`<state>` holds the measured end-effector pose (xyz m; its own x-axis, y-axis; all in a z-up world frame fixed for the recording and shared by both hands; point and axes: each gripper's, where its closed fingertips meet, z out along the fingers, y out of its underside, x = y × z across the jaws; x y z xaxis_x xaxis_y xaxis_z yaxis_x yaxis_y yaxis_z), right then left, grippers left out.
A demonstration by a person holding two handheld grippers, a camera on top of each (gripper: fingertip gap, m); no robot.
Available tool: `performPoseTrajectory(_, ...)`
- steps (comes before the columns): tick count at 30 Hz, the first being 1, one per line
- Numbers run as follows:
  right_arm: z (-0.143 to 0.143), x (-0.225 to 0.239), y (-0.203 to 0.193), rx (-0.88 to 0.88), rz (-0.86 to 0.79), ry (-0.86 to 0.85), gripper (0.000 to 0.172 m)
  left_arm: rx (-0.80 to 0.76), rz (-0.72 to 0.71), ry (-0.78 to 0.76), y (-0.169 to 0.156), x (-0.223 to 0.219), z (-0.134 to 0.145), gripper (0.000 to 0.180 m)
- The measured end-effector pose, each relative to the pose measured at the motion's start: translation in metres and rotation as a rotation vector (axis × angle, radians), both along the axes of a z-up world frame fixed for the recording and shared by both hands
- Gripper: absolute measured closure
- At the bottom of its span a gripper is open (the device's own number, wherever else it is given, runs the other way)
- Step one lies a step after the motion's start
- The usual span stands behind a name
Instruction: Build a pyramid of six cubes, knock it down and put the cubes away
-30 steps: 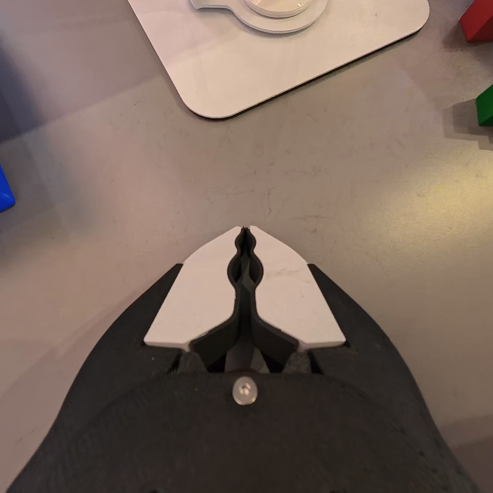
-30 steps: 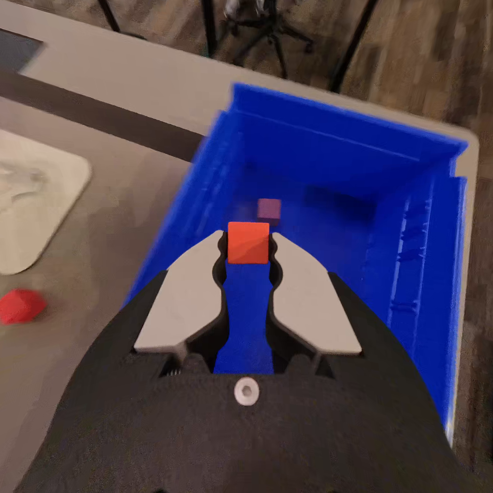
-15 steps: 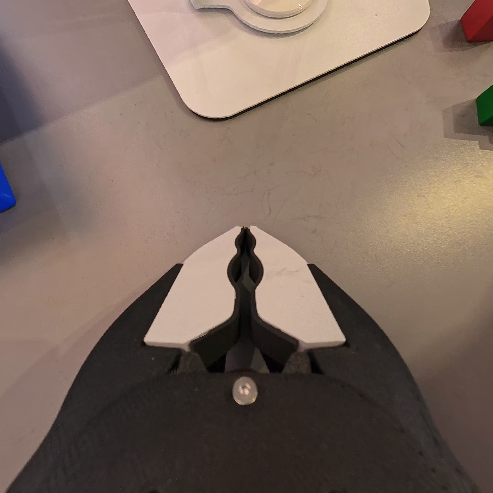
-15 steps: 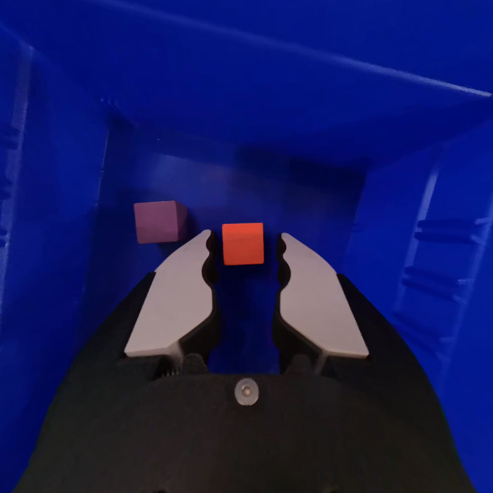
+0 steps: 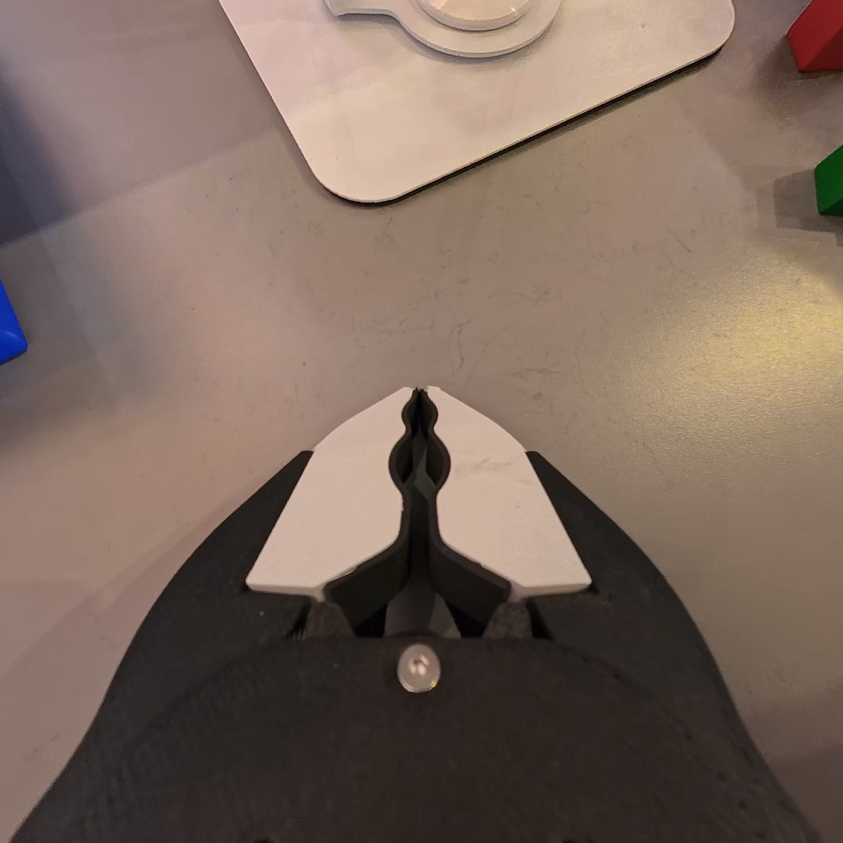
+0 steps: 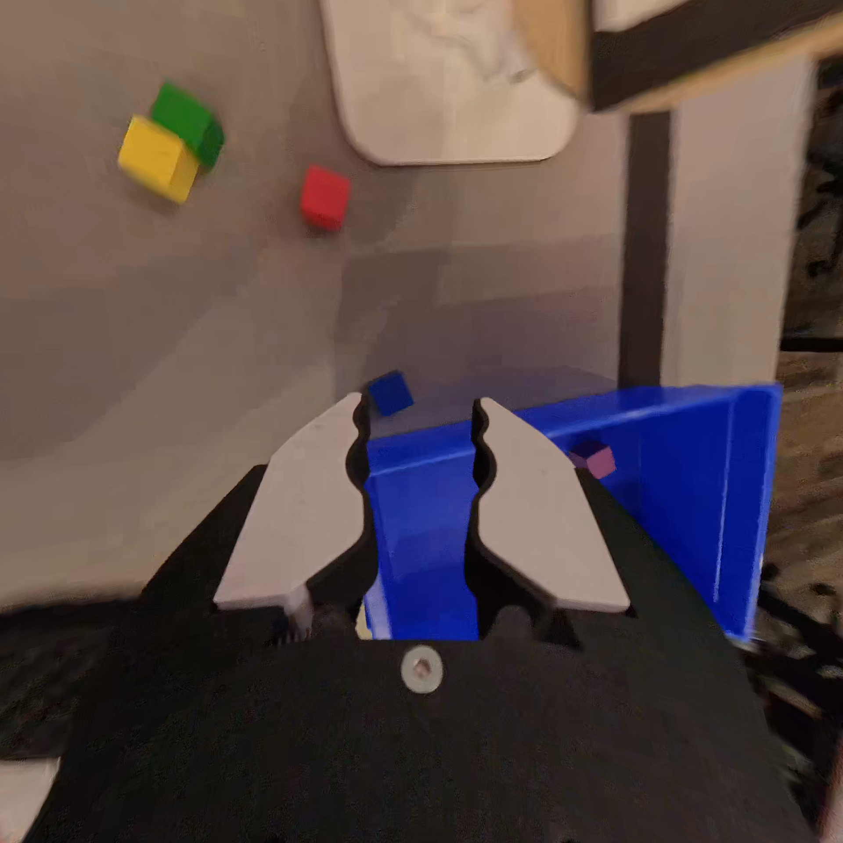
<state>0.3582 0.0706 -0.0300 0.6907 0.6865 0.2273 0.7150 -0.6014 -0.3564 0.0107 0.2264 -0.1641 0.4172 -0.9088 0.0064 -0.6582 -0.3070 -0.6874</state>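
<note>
In the right wrist view my right gripper is open and empty above the near wall of the blue bin. A purple cube lies inside the bin. On the grey table lie a blue cube just past the fingertips, a red cube, and a yellow cube touching a green cube. The orange cube is hidden. In the left wrist view my left gripper is shut with nothing between its pads, low over the bare table. A red cube and a green cube show at the right edge.
A white mat with a round white disc lies ahead of the left gripper; the mat also shows in the right wrist view. A blue object sits at the left edge. A dark strip crosses the table beyond the bin. Across from one pair of fingers to the other is roughly 40 cm. From my left tips it is roughly 15 cm to the blue object; from my right, 55 cm.
My right gripper opened and let go of the orange cube inside the bin, then pulled out and swung left toward the table. The left gripper has not moved.
</note>
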Motion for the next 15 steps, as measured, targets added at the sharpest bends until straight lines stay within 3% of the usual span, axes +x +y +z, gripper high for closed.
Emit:
performPoseTrajectory(8,-0.064,-0.010,-0.009,-0.396,0.342,-0.527,0.124,0.004,-0.003,0.002,0.000,0.000,0.000,0.180)
performPoseTrajectory(15,-0.092,-0.002,-0.010,-0.611,0.454,-0.716,0.122,0.012,-0.006,0.005,0.000,0.000,0.000,0.180)
